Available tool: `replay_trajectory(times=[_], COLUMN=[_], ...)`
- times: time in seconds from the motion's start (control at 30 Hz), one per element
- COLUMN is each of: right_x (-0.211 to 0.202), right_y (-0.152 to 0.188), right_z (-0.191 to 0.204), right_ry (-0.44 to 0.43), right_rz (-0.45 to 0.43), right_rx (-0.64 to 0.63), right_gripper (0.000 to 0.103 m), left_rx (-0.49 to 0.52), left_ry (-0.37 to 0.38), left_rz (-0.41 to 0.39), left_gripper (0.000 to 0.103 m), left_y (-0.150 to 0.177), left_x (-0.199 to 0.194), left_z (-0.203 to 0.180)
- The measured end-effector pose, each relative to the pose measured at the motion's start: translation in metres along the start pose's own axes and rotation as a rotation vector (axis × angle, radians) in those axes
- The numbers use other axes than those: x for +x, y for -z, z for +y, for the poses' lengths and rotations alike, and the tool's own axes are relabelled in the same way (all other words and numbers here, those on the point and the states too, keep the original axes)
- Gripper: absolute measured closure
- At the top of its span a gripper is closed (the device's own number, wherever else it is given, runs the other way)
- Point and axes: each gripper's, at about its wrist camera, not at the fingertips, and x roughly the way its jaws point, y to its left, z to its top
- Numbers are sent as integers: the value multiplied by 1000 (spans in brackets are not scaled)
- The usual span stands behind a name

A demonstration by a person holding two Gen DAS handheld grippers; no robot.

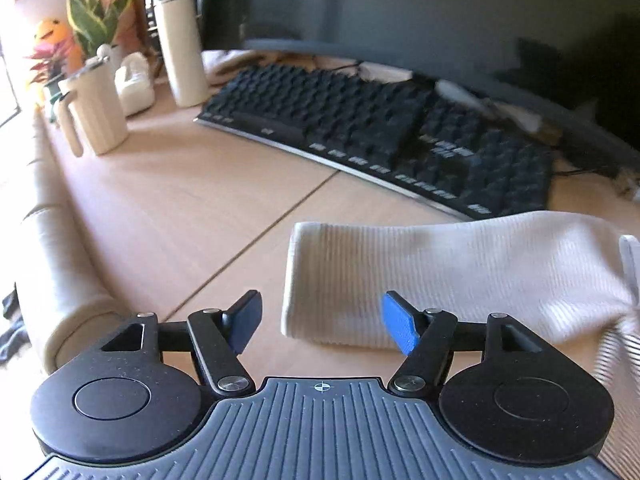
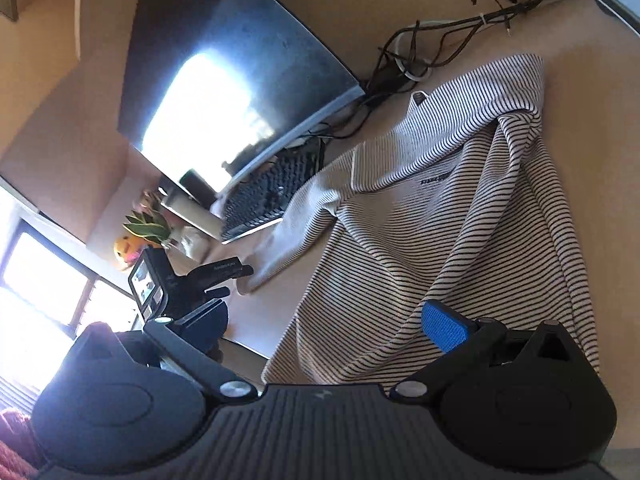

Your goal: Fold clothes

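A cream shirt with thin dark stripes (image 2: 440, 220) lies spread on the wooden desk (image 2: 580, 160), its right side folded over into a ridge. One sleeve (image 1: 420, 272) stretches leftward, with its cuff end flat on the desk (image 1: 180, 208). My left gripper (image 1: 323, 324) is open just in front of that cuff; the bright blue pad (image 1: 400, 328) hangs over the cloth and the other over bare wood. The right wrist view shows the left gripper (image 2: 234, 280) at the sleeve's tip. My right gripper (image 2: 326, 324) is open at the shirt's near hem, holding nothing.
A black keyboard (image 1: 380, 132) lies just beyond the sleeve, under a dark monitor (image 2: 224, 80). A cream mug (image 1: 94, 112), a tall tumbler (image 1: 180, 44) and potted plants (image 1: 96, 16) stand at the far left. Tangled cables (image 2: 460, 32) lie behind the shirt. A padded roll (image 1: 60, 264) lines the left edge.
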Motion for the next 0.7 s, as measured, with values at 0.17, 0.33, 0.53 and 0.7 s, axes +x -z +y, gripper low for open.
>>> replay_trajectory(times=[0.17,0.33,0.53,0.7], right_x=[1,-8,-20,-36], right_y=[0,4,10,10], right_z=[-8,-20,-21,-25], right_ry=[45,42,-17,-85], right_rz=[-23,-64,-105,-138], right_rx=[44,92,88,93], right_gripper=[0,0,0,0], left_rx=[-63,6,86,129], left_ry=[42,67,18,6], left_rz=[10,-29,-72,-170], left_gripper=[39,76,96,97], left_y=[9,13,1,-14], left_x=[11,6,-23,-66], left_z=[8,2,-7,-25])
